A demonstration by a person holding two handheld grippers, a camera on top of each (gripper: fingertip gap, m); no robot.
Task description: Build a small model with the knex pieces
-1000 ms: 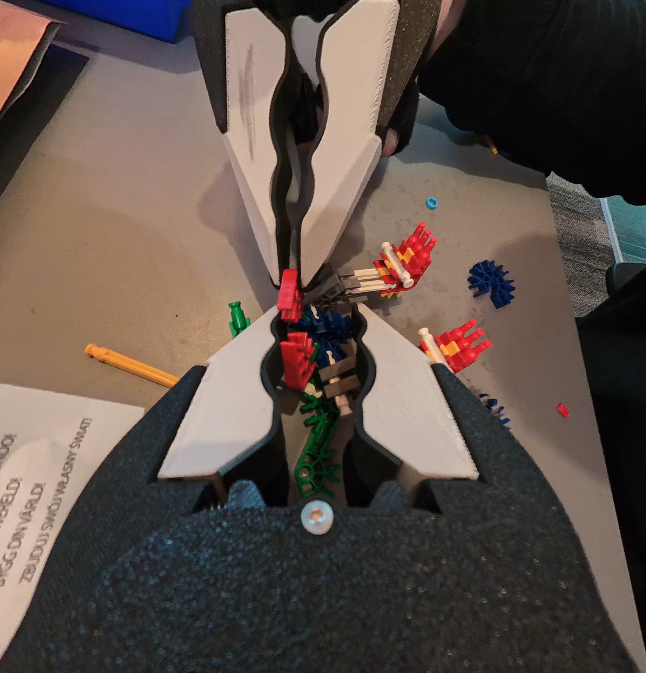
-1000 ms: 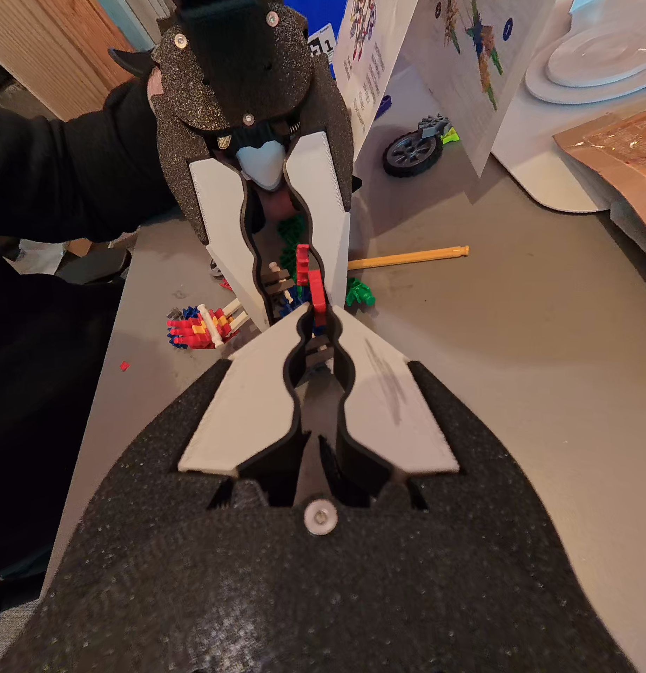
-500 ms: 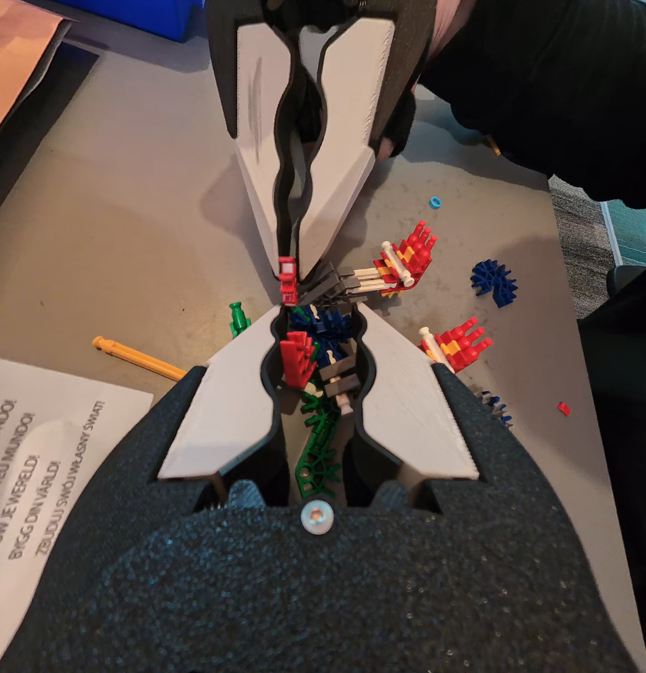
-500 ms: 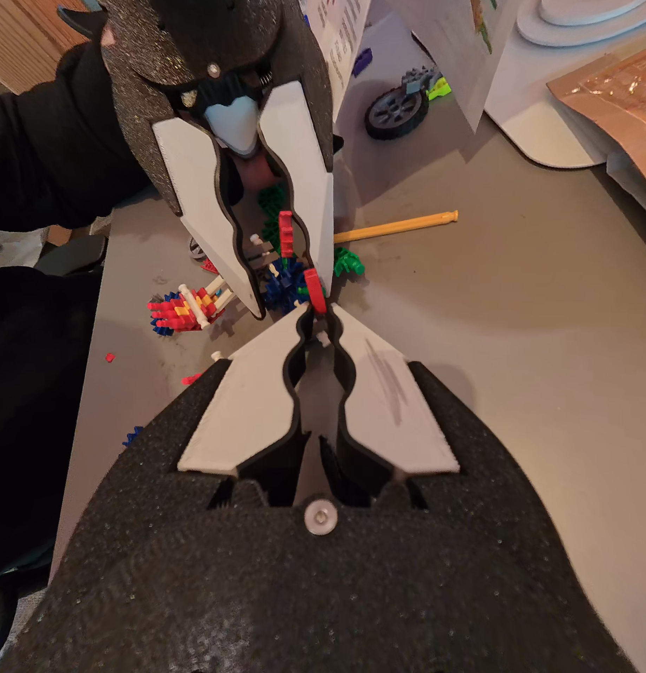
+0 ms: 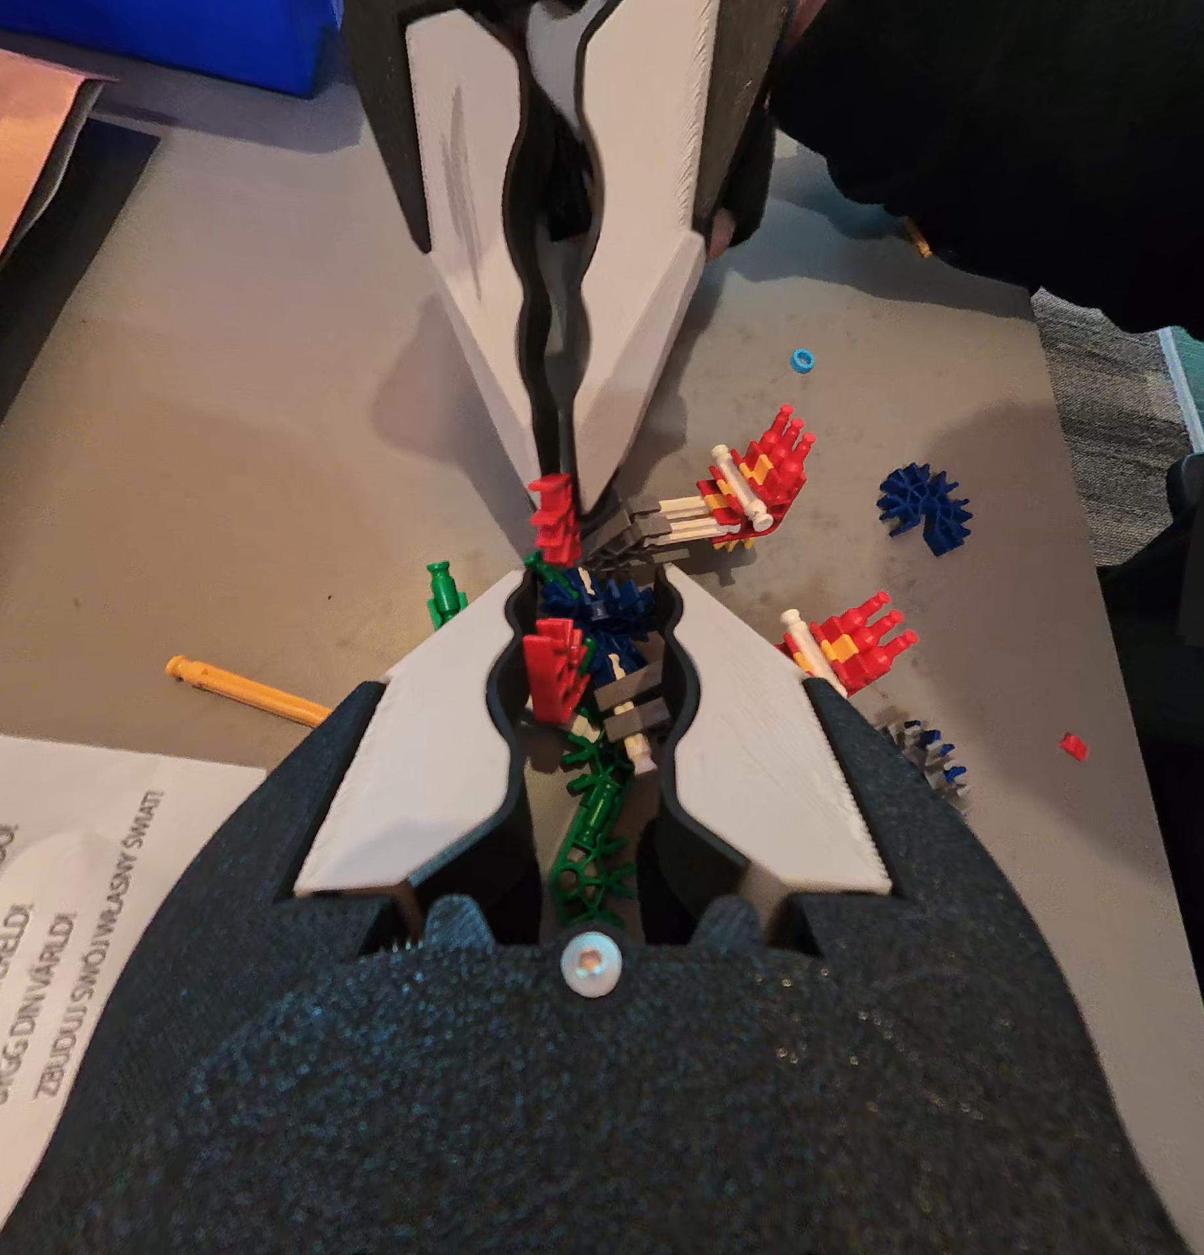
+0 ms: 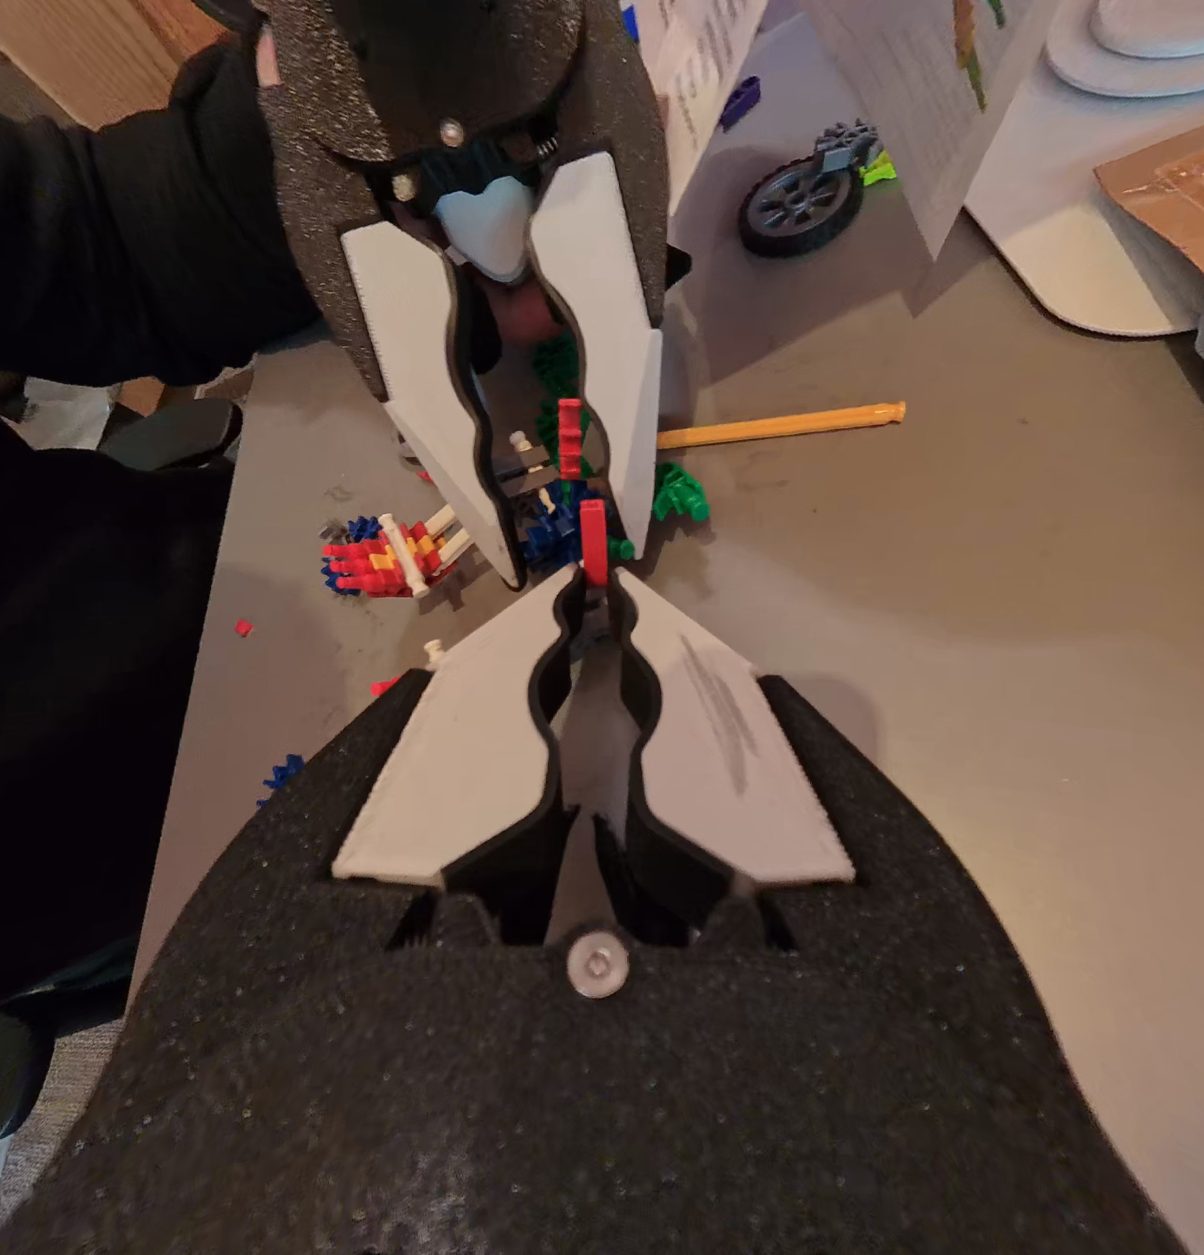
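- The left hand-held gripper (image 5: 596, 591) is clenched around a many-coloured toy assembly (image 5: 603, 655) of snap-together plastic pieces: blue, red, grey and green parts sit between its two white fingers (image 5: 436, 740), and a green strut runs back toward the gripper's screw.
- The right hand-held gripper (image 6: 594, 577) is pinched on a small red piece (image 6: 592, 540) at its very tips; in the left wrist view the same red piece (image 5: 554, 519) stands just beyond the toy assembly, touching or nearly touching its far end.
- The two grippers meet tip to tip above the grey counter (image 5: 212, 407), each held by a person in a black sleeve (image 6: 131, 238).
- A red, yellow and white cluster (image 5: 755, 482) joins the toy assembly on its right through grey and white rods.
- A second red cluster (image 5: 850, 642) lies near the toy assembly, farther right.
- A loose blue connector (image 5: 925, 509) lies well apart from the toy assembly, on the right.
- An orange rod (image 5: 246, 689) and a green piece (image 5: 443, 591) lie to the left of the toy assembly.
- A printed sheet (image 5: 63, 917) rests on the counter, left of the toy assembly and nearer the camera.
- A small grey wheel (image 6: 799, 204) stands well beyond the toy assembly in the right wrist view.
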